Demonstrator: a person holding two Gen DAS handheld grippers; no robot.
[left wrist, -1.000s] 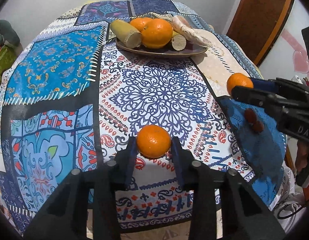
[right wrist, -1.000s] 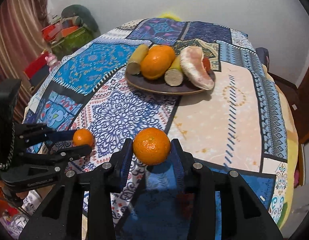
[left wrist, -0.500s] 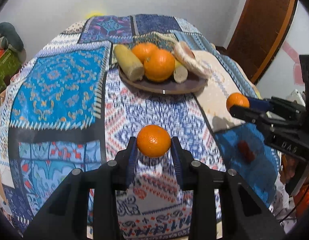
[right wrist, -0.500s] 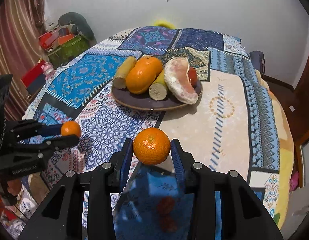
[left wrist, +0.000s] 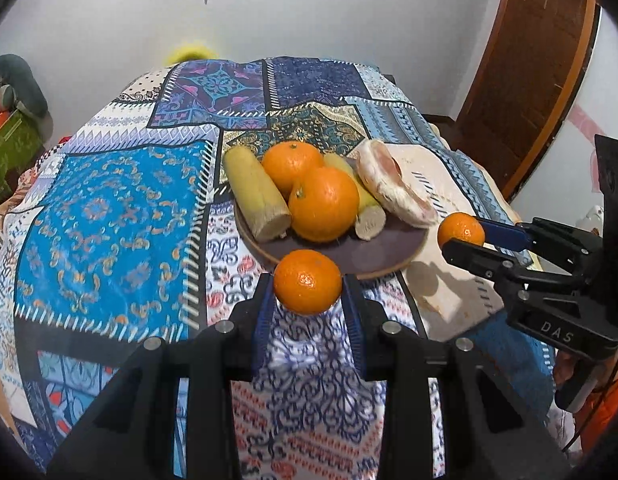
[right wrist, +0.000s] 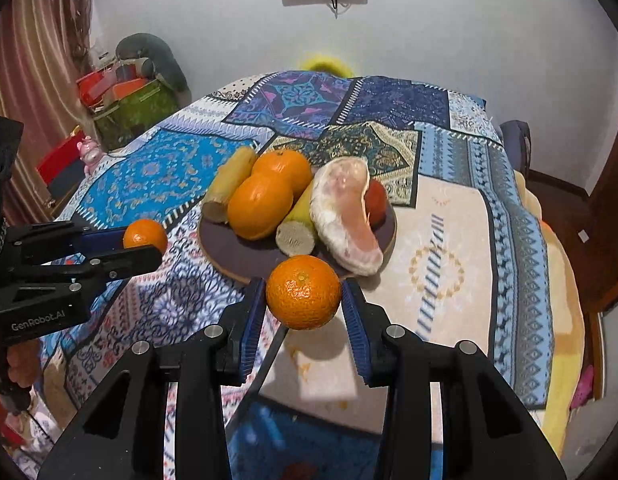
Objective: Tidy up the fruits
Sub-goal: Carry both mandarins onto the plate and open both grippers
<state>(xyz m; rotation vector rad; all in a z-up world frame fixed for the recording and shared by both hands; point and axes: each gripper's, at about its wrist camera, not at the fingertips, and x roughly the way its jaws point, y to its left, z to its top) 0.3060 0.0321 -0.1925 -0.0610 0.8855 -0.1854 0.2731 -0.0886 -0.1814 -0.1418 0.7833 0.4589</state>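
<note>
My left gripper is shut on a small orange and holds it in the air just before the near rim of a dark plate. My right gripper is shut on another small orange, also raised near the plate. The plate carries two larger oranges, corn pieces and a peeled pomelo wedge. The right gripper with its orange shows at the right of the left wrist view. The left gripper with its orange shows at the left of the right wrist view.
The table wears a patterned patchwork cloth. A red fruit lies behind the pomelo. A wooden door stands at the right; boxes and clutter stand at the left by a curtain.
Both grippers have risen from the cloth and moved forward toward the plate, each still holding its orange. The plate now looks much nearer in both views.
</note>
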